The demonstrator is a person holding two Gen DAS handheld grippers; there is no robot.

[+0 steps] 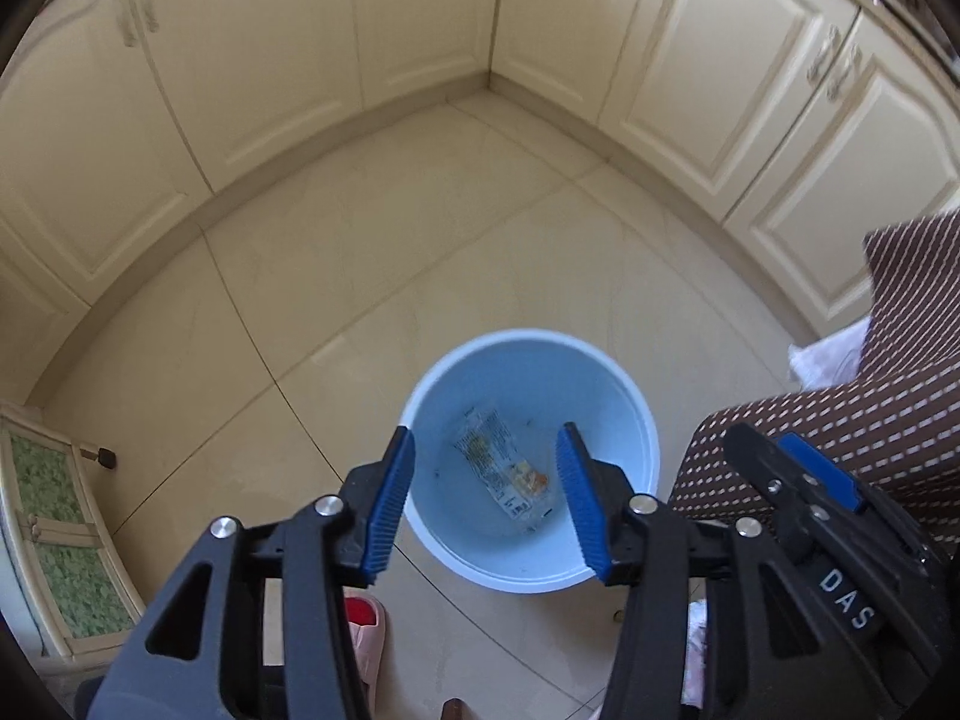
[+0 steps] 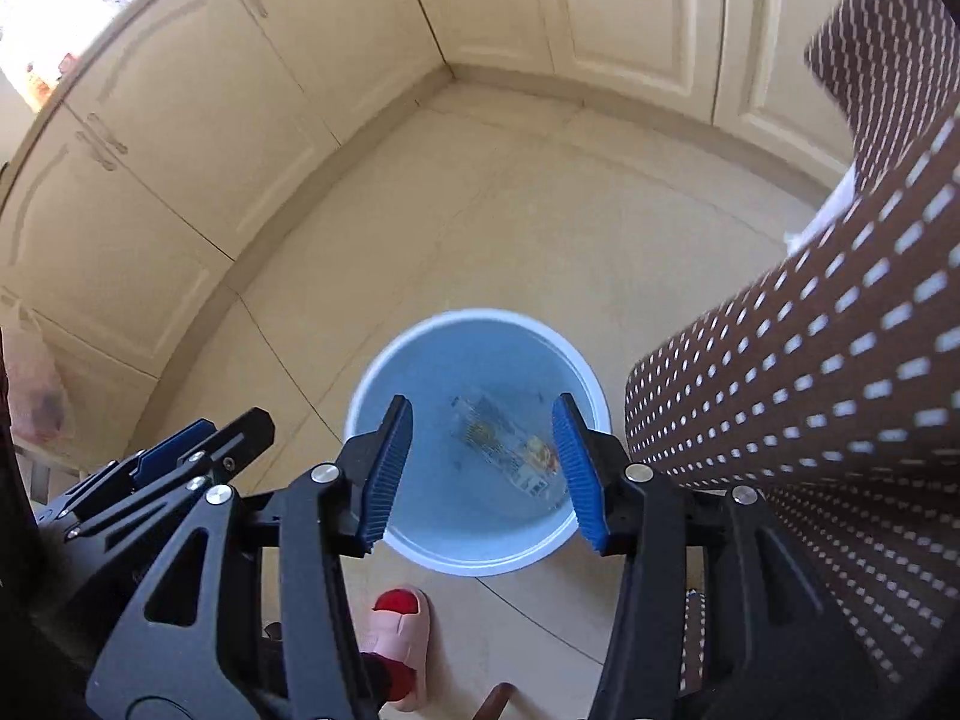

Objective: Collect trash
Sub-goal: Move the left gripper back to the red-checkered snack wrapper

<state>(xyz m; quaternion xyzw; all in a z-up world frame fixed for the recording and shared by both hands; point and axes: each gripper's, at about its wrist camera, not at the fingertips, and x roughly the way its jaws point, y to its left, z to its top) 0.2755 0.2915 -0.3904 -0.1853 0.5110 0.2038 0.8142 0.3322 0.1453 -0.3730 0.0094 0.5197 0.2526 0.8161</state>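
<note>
Wrapper [image 1: 501, 462] lies flat at the bottom of the bin [image 1: 624, 402], a clear plastic sleeve with yellow and orange print, angled from upper left to lower right. In the right wrist view the same wrapper [image 2: 504, 447] shows inside the bin [image 2: 372, 372], slightly blurred.

The pale blue round bin stands upright on the tile floor [image 1: 336, 276], well apart from the cream cabinets [image 1: 252, 60] that meet in a corner beyond it.

The left gripper [image 1: 486, 501] hangs above the bin with its jaws wide apart and nothing between them; the blue ribbed pads [image 1: 390, 504] frame the wrapper below. The right gripper [image 2: 483, 471] is just beside it, also over the bin, jaws apart and holding nothing. Each gripper shows at the edge of the other's view.

A brown cloth [image 1: 888, 396] with white dashes drapes close to the bin's right side. A pink slipper [image 2: 399, 636] with a red toe sits on the floor just on the near side of the bin.
</note>
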